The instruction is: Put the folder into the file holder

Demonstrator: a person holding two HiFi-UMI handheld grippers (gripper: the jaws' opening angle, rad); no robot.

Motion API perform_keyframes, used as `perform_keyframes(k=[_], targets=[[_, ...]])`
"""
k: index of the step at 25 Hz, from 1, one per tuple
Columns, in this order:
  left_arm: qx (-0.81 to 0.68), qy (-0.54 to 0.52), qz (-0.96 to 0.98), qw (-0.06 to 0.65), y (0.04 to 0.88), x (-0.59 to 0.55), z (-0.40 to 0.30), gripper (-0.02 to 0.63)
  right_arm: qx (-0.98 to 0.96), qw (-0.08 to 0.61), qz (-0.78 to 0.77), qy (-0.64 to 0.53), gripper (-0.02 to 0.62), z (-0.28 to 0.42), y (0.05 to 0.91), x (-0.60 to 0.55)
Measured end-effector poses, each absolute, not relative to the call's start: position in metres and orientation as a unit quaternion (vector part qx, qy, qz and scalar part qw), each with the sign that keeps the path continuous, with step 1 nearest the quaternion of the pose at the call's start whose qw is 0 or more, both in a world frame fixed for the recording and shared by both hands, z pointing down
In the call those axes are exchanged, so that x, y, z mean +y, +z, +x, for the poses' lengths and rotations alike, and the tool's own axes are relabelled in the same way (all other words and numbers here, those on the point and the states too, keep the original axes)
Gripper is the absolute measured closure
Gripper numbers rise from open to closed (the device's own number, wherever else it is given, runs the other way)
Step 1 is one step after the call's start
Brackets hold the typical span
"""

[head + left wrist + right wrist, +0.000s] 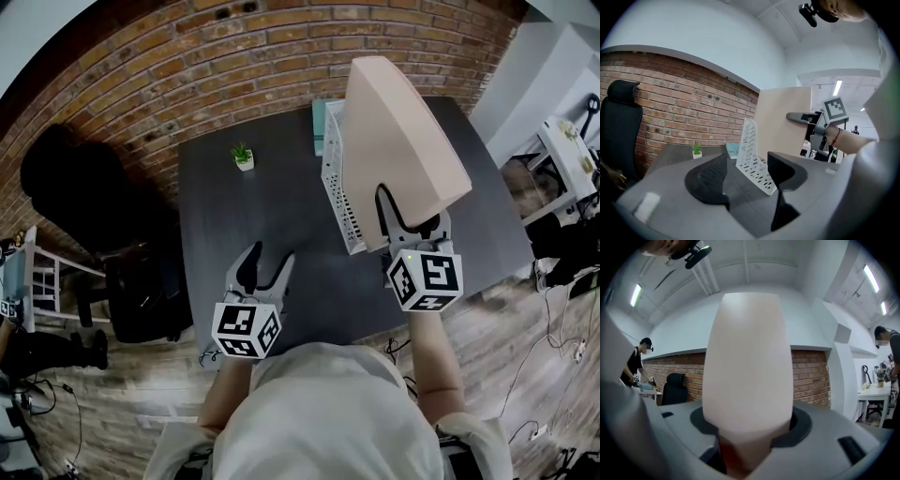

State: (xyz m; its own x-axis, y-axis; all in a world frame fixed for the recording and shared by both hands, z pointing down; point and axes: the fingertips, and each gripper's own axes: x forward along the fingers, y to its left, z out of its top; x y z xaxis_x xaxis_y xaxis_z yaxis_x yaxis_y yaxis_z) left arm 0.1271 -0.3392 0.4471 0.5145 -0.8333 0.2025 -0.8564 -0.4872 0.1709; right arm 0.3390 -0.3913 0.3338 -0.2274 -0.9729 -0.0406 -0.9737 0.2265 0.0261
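File holder (339, 197), one, white, stands on the table (262, 220) with one beige folder (398, 141) clamped upright in my right gripper (410, 220) just beside it; jaws of my left gripper (264, 265) stand apart.

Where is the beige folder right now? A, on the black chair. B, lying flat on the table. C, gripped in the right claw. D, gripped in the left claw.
C: the right claw is clamped on the beige folder, holding it upright; the left claw is open and empty.
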Motion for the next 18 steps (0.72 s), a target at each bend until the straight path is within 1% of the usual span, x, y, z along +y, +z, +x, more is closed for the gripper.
perform_keyframes(k=[11, 18], targets=[[-0.511, 0.044, 0.849, 0.127, 0.450, -0.344, 0.115, 0.331, 0.782, 0.002, -0.624, 0.016, 0.322, 0.328, 0.341, -0.439], [-0.518, 0.045, 0.844, 0.130, 0.452, -0.345, 0.109, 0.331, 0.776, -0.013, -0.630, -0.003, 0.321, 0.326, 0.372, -0.445]])
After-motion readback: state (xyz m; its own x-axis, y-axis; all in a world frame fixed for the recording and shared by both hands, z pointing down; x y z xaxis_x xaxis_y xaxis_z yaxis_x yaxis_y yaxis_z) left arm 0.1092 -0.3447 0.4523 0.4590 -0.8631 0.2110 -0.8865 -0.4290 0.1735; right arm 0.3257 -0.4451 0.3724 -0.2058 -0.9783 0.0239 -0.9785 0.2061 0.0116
